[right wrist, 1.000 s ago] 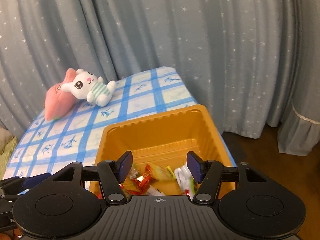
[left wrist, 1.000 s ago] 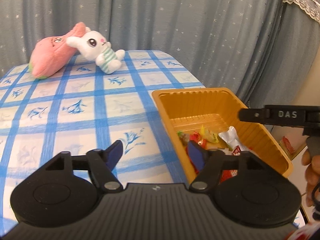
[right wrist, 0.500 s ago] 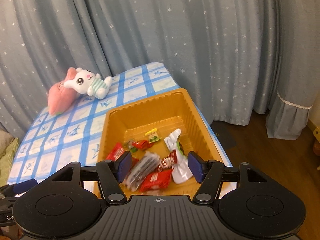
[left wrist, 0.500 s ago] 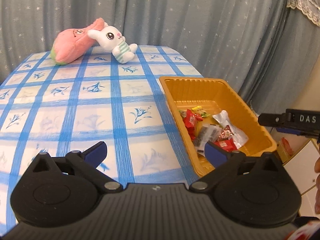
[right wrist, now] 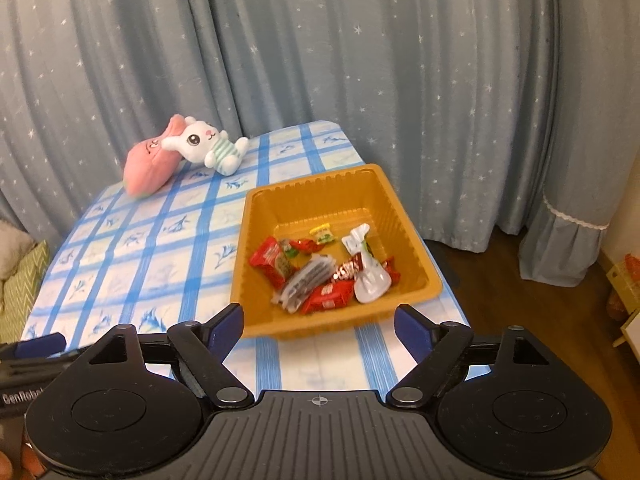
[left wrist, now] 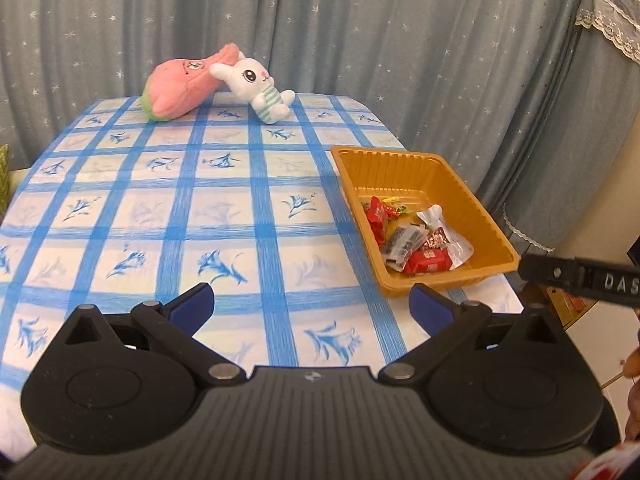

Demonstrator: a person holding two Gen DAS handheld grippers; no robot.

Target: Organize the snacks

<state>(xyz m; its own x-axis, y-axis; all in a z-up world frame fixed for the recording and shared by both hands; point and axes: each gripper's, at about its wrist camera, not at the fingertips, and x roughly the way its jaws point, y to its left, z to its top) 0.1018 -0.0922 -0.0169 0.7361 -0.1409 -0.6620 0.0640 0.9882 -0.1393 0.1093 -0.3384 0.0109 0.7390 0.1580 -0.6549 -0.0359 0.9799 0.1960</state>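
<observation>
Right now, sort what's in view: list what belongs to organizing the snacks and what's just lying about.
Part of the job:
- orange tray at the table's right edge
- wrapped snacks piled inside it
- left claw, open and empty
- right claw, open and empty

Just lying about:
- white bunny plush
- pink plush that the bunny leans on
- checked tablecloth
- starry curtain
</observation>
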